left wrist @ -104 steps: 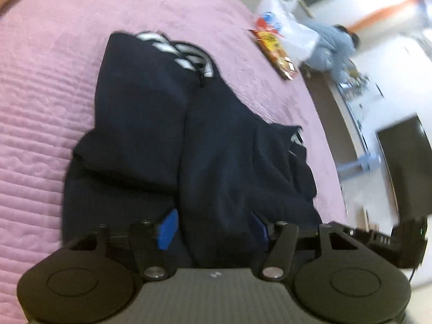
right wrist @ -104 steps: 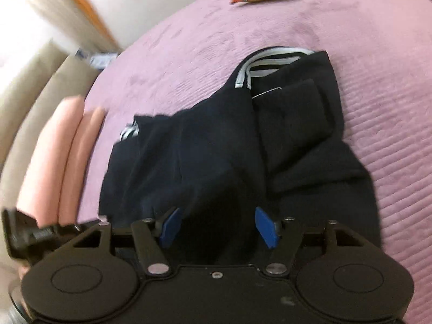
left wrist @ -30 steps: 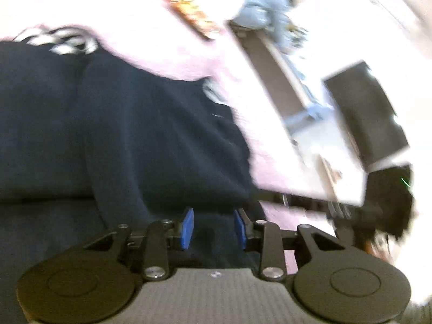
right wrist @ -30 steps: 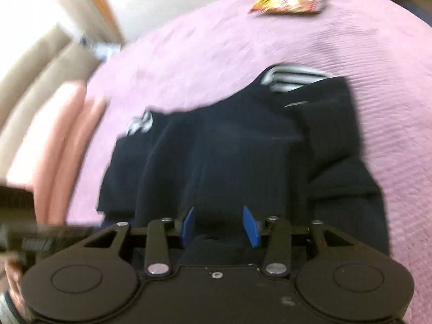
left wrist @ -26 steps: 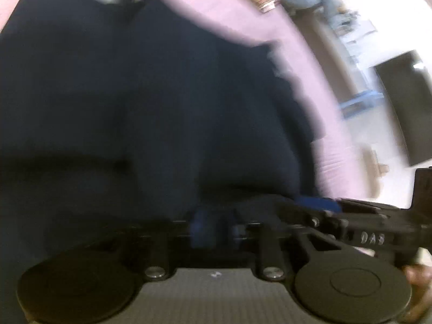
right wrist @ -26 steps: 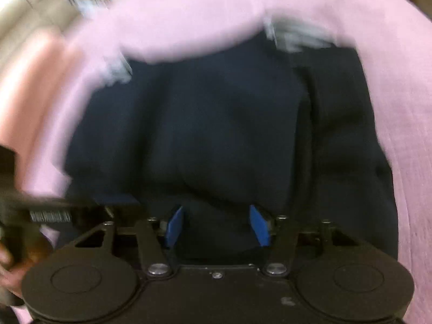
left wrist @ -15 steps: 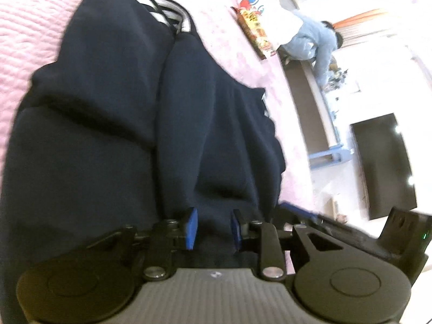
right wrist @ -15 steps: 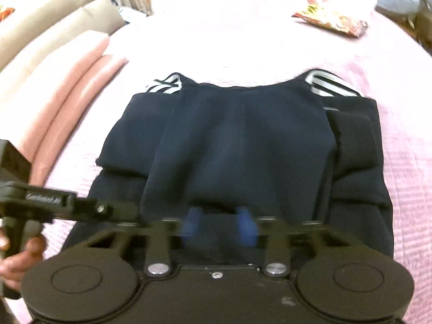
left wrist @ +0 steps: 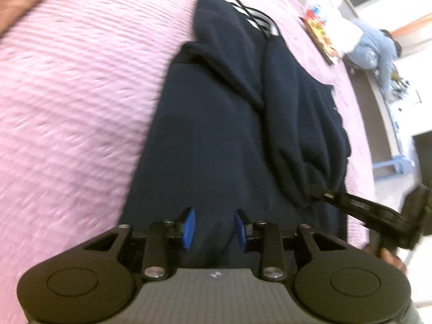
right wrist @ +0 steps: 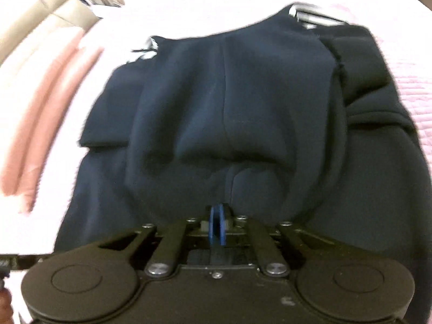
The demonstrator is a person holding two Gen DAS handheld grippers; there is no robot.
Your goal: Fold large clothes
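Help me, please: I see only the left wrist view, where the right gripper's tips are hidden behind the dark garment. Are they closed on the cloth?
Observer: In the right wrist view the right gripper has its blue pads almost together, and the jaws are just beginning to open. A thin fold of the dark garment seems to be pinched between them.
Operator: Does anything lie near the garment in that view?
Observer: Two long pink cushions lie beside the garment, apart from it.
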